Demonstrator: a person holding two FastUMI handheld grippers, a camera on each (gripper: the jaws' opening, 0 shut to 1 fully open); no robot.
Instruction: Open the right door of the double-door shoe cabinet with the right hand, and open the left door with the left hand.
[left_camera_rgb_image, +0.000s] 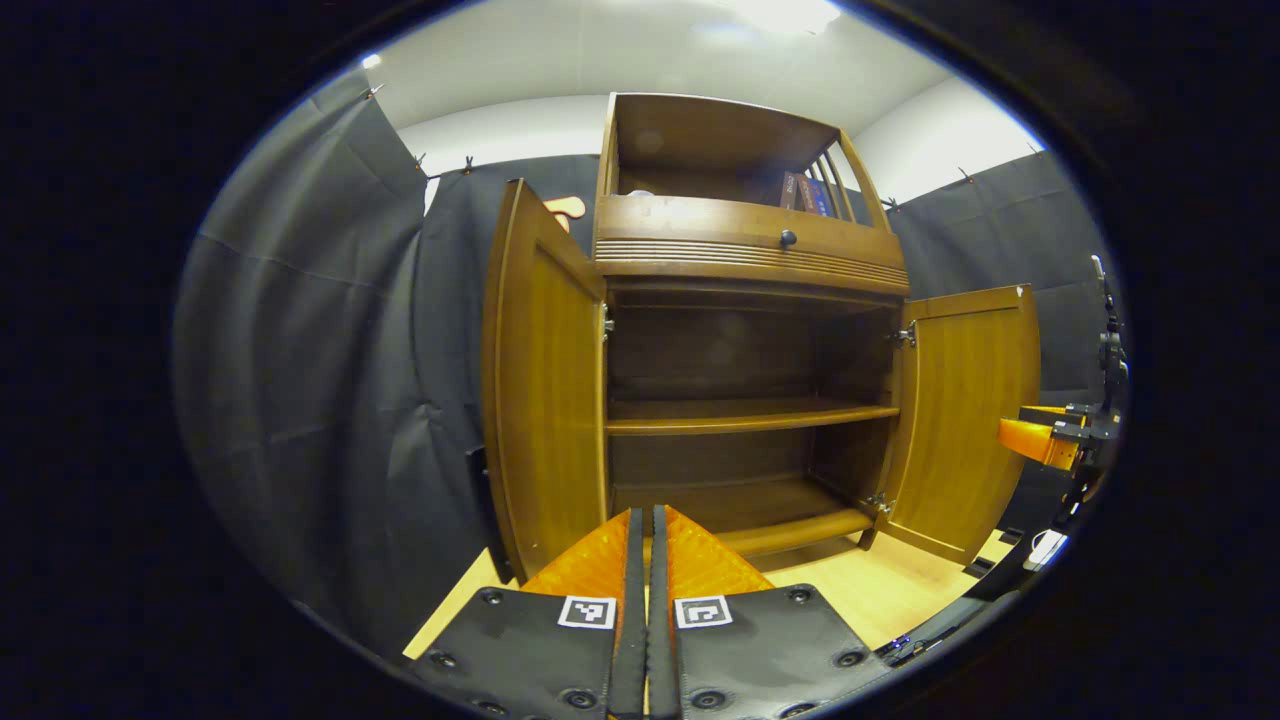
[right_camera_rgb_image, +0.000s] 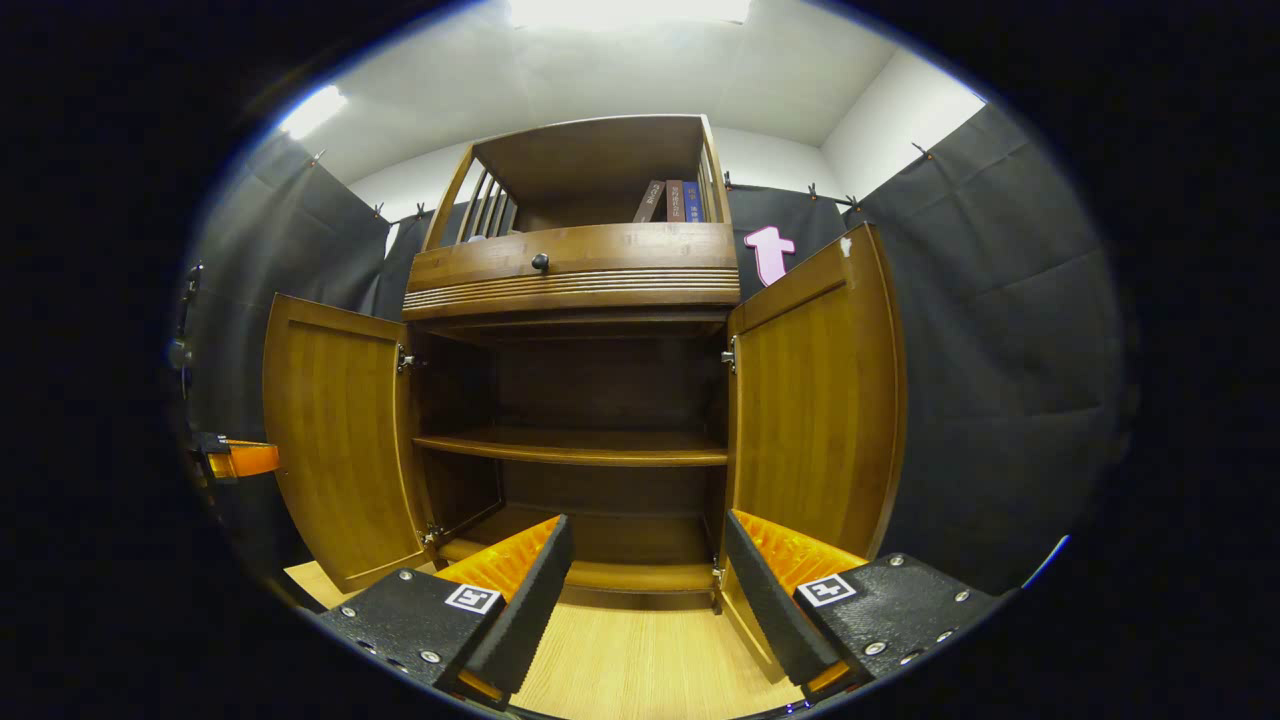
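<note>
The wooden shoe cabinet stands with both doors swung open and its two inner shelves bare. In the left gripper view the left door hangs just left of my left gripper, which is shut with nothing between its fingers. The right door stands wide open, with the other gripper beyond it. In the right gripper view my right gripper is open and holds nothing. The right door rises behind its right finger. The left door stands open, the other gripper beside it.
A drawer with a dark knob sits above the doors. Over it is an open shelf with a few books. Black cloth walls close in on both sides. A light wooden floor lies in front.
</note>
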